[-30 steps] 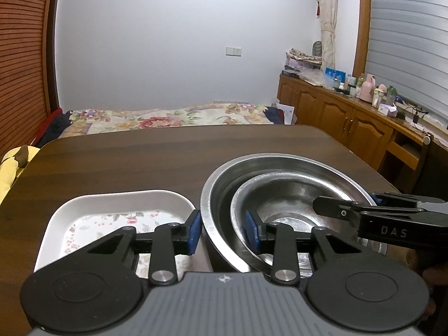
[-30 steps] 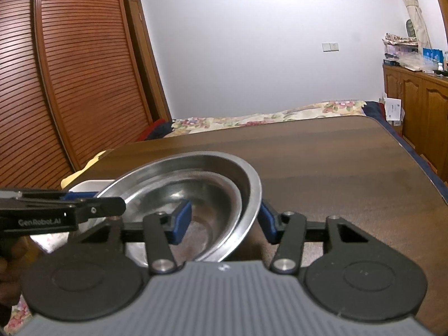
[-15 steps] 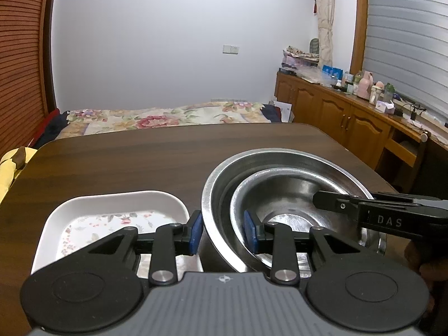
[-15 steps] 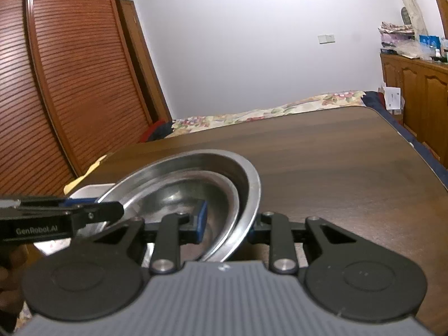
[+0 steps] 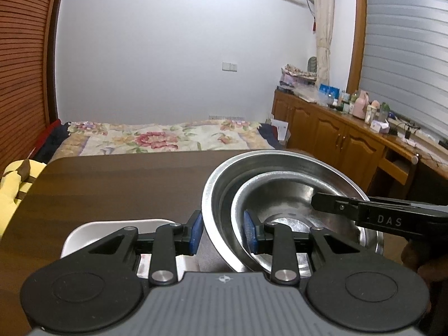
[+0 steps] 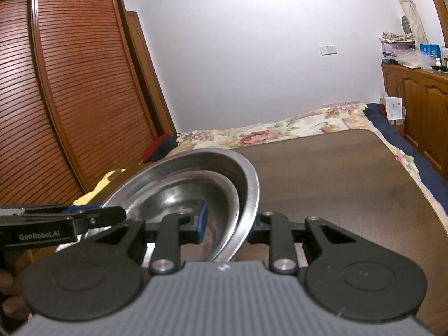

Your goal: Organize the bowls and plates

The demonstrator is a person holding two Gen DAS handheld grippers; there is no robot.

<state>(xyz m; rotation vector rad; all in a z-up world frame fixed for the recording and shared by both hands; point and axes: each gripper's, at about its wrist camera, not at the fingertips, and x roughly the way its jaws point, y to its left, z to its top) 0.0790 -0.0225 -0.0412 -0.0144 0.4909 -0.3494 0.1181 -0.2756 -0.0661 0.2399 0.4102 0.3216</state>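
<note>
Two nested steel bowls, a small one (image 5: 282,196) inside a large one (image 5: 224,187), are held raised above the dark wooden table (image 5: 117,184). My left gripper (image 5: 222,233) is shut on the stack's left rim, one blue pad outside, one inside. My right gripper (image 6: 226,224) is shut on the right rim of the same bowls (image 6: 196,184). The right gripper's side shows in the left wrist view (image 5: 372,215); the left gripper shows in the right wrist view (image 6: 61,221). A white floral rectangular dish (image 5: 92,232) sits on the table below left.
A bed with a floral quilt (image 5: 156,137) lies beyond the table's far edge. Wooden cabinets with bottles (image 5: 350,140) run along the right wall. A slatted wooden wardrobe (image 6: 70,92) stands at the left. A yellow cushion (image 5: 14,187) lies off the table's left edge.
Both grippers closed on the bowl rims and have lifted the nested bowls up off the table; the white dish has dropped lower in view.
</note>
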